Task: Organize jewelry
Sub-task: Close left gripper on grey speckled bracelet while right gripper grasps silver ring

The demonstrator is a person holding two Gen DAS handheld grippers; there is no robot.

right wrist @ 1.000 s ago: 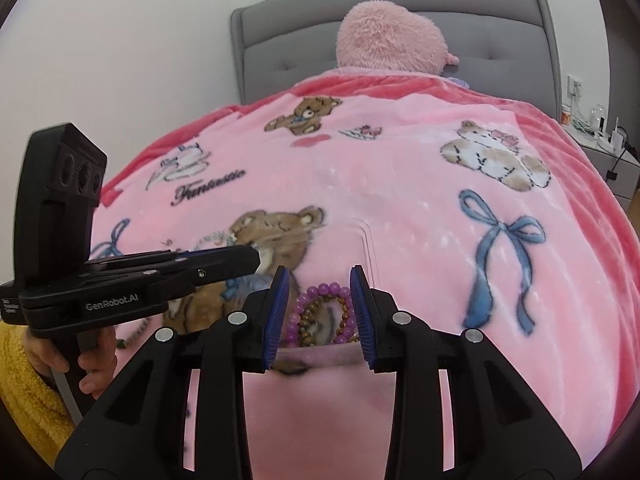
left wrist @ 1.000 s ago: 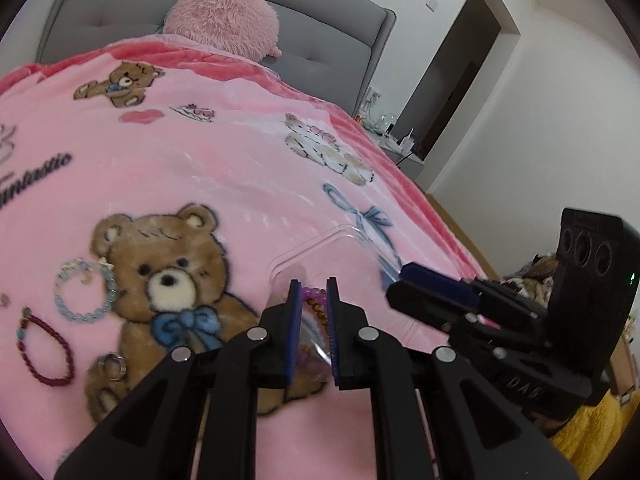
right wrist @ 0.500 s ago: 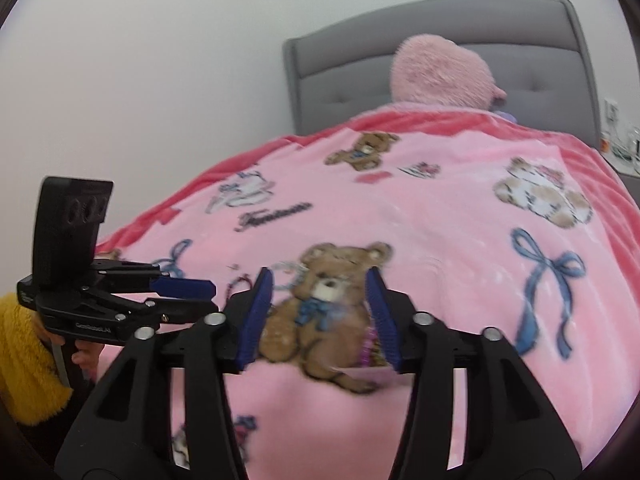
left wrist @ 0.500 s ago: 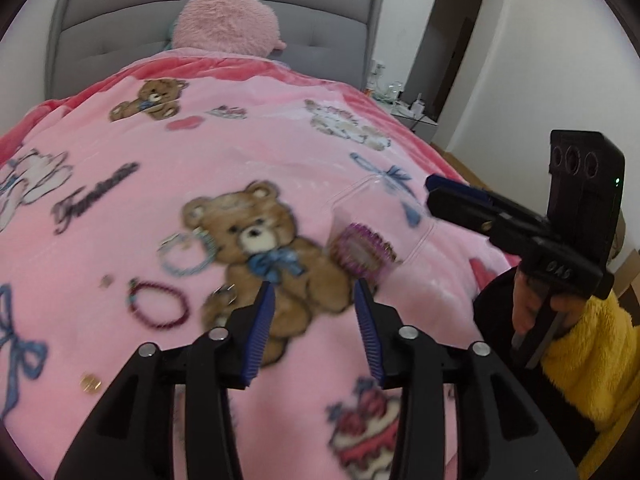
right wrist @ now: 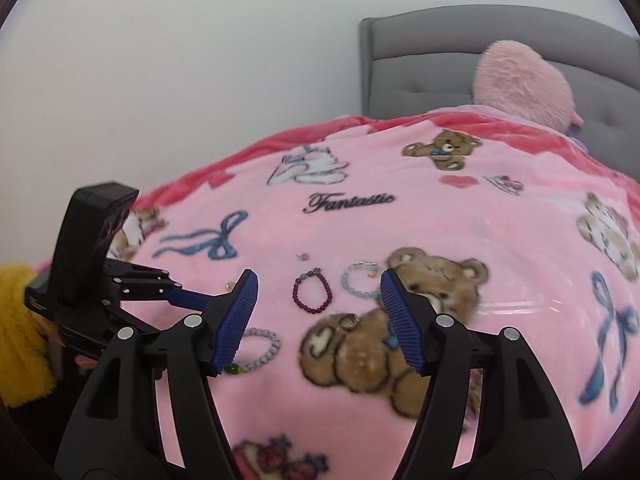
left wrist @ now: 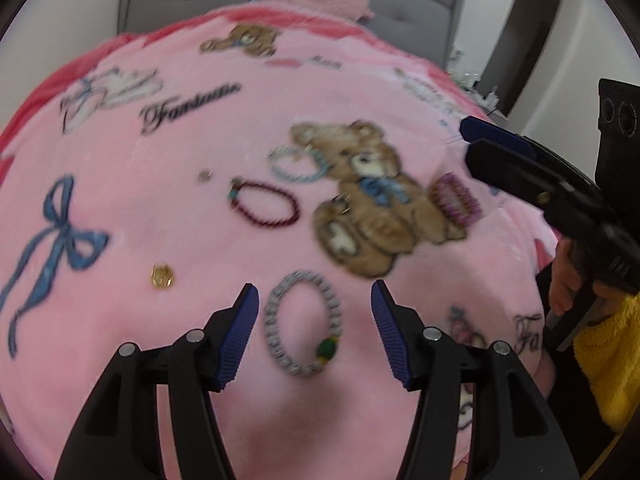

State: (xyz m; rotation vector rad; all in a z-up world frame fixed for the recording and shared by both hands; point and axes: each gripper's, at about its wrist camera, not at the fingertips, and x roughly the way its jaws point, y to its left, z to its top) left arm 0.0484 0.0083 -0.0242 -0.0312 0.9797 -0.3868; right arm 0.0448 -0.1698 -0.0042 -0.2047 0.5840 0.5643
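Jewelry lies on a pink teddy-bear blanket (left wrist: 160, 216). A grey beaded bracelet with a green bead (left wrist: 303, 322) lies between the fingers of my open, empty left gripper (left wrist: 314, 320); it also shows in the right wrist view (right wrist: 258, 350). A dark red bracelet (left wrist: 264, 204) (right wrist: 313, 291), a light blue bracelet (left wrist: 298, 164) (right wrist: 360, 280), a small ring (right wrist: 347, 321) and a gold piece (left wrist: 162, 276) lie farther out. A purple bracelet (left wrist: 458, 198) sits in a clear box at right. My right gripper (right wrist: 318, 320) is open and empty above the blanket.
A grey headboard (right wrist: 420, 60) and a pink fluffy pillow (right wrist: 524, 80) are at the far end of the bed. A small earring (left wrist: 205, 175) lies on the blanket. A doorway (left wrist: 524, 28) is at the far right.
Both grippers pulled back from the clear box and opened wide. The left gripper swung left and now hangs over the grey bracelet. The right gripper also turned left.
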